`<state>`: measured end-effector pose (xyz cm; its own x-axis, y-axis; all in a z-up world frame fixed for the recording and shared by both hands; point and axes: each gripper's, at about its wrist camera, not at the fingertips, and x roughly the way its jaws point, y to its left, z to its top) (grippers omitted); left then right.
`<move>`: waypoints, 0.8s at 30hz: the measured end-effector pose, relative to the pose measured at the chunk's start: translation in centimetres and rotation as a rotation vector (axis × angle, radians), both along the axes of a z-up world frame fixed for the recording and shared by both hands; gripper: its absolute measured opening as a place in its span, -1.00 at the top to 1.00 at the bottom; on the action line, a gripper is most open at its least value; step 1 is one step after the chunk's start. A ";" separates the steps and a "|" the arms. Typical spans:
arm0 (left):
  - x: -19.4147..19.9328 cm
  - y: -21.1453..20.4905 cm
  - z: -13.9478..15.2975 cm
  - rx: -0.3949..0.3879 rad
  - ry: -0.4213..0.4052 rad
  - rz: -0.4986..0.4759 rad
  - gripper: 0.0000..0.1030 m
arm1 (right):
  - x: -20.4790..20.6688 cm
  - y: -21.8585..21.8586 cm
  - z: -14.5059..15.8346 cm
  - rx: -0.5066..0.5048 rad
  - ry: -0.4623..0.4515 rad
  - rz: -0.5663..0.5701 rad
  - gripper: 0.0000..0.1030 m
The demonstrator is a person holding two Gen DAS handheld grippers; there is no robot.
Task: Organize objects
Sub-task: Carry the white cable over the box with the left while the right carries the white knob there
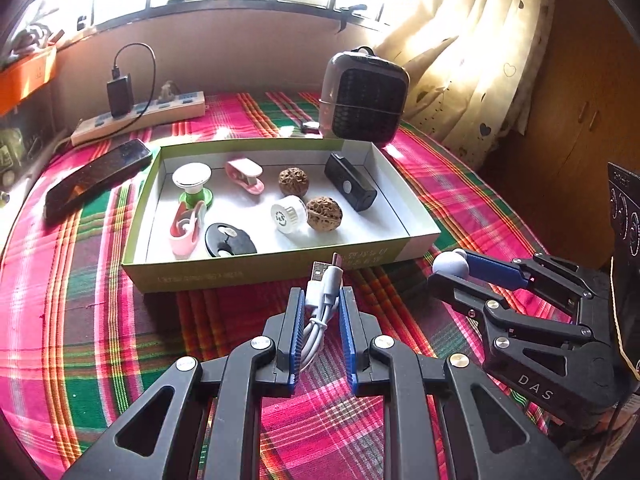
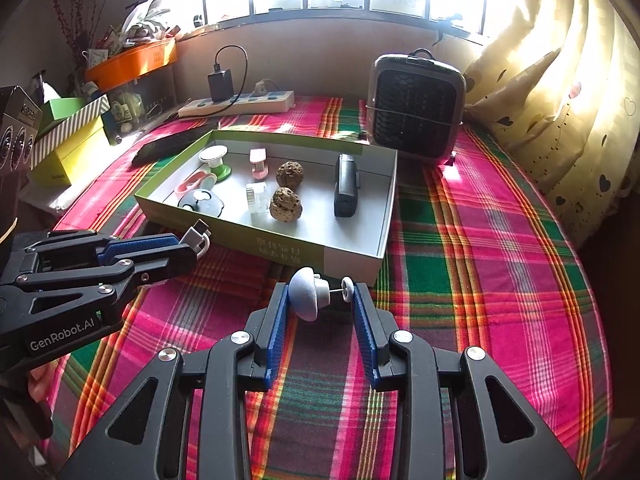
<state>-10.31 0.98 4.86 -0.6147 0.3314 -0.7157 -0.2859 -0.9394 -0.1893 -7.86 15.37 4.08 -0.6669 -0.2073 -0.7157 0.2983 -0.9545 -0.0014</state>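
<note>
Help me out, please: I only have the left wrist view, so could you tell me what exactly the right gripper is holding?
Observer: The right gripper pinches a pale mushroom-shaped piece end to end. Its cap sits against one finger, and a thin pin leads to a small white disc against the other.
Operator: Is it over the box?
Observer: No. Its tips stop short of the green box, at its near corner, above the plaid cloth.
Operator: Is anything off the table's left side?
Observer: Yes, a yellow-green box with a striped lid stands there.
</note>
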 end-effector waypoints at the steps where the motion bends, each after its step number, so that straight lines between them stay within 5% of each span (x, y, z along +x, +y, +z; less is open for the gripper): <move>1: -0.1 -0.1 0.1 0.000 0.002 0.002 0.69 | -0.1 -0.1 0.1 0.000 0.002 0.002 0.35; 24: -4.5 -2.7 1.5 -0.006 0.022 0.064 0.69 | -5.4 -1.6 1.8 0.037 0.022 0.029 0.35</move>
